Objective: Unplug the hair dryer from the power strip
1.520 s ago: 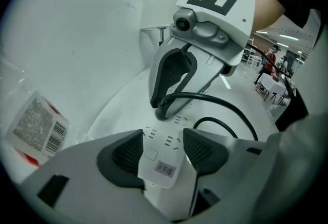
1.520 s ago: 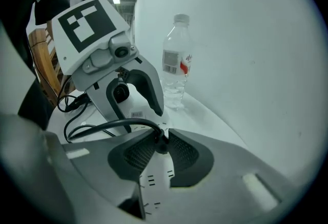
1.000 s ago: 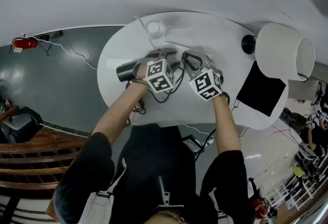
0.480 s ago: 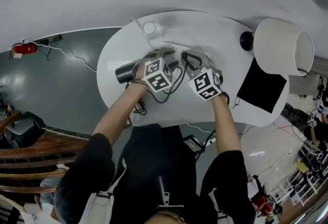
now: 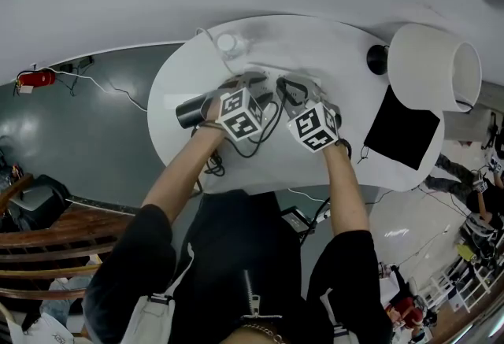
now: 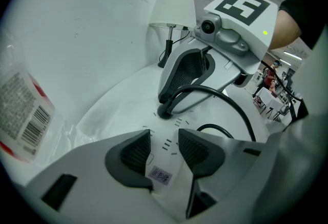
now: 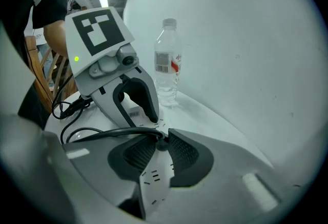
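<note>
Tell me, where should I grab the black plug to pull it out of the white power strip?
Grip the plug by its short black body, right where it meets the power strip, coming from above with one jaw on each side. It stands upright in the strip, while its cable bends off sideways, so tugging the cable would likely pull it crooked.

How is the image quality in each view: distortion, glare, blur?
Head view: strong fisheye bending; the white table shows little glare. Left gripper view: dark corner vignette, the near bottle label is soft. Right gripper view: same vignette, the water bottle looks fairly sharp.
</note>
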Available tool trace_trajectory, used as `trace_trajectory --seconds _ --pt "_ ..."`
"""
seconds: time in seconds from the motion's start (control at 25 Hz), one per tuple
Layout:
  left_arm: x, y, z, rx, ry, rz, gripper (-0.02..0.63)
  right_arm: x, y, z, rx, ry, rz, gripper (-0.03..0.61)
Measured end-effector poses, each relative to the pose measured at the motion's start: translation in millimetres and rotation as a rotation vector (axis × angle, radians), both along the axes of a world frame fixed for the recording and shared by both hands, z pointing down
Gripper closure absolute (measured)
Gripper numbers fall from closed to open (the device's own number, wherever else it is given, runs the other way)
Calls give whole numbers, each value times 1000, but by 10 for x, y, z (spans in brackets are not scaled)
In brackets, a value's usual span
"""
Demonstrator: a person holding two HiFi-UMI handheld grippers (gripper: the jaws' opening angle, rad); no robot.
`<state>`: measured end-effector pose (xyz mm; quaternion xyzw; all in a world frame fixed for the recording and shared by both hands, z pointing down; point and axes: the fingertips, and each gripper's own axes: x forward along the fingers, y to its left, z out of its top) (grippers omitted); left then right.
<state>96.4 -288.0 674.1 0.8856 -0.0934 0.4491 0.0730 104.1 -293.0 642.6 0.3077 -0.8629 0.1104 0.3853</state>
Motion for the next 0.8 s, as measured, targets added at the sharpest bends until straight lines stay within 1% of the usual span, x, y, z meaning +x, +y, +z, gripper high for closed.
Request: trace_trajectory --seconds 0.08,0.2,0.56,0.8 --pt "5 -1 -2 0 1 1 437 3 5 11 4 13 -6 506" --pt "7 -1 0 0 2 2 437 7 -3 12 1 3 -2 506" --pt "0 -1 -3 1 -2 3 437 1 -8 -3 5 9 36 508" --pt "-2 4 -9 3 -2 3 437 -5 -5 -15 3 14 39 509"
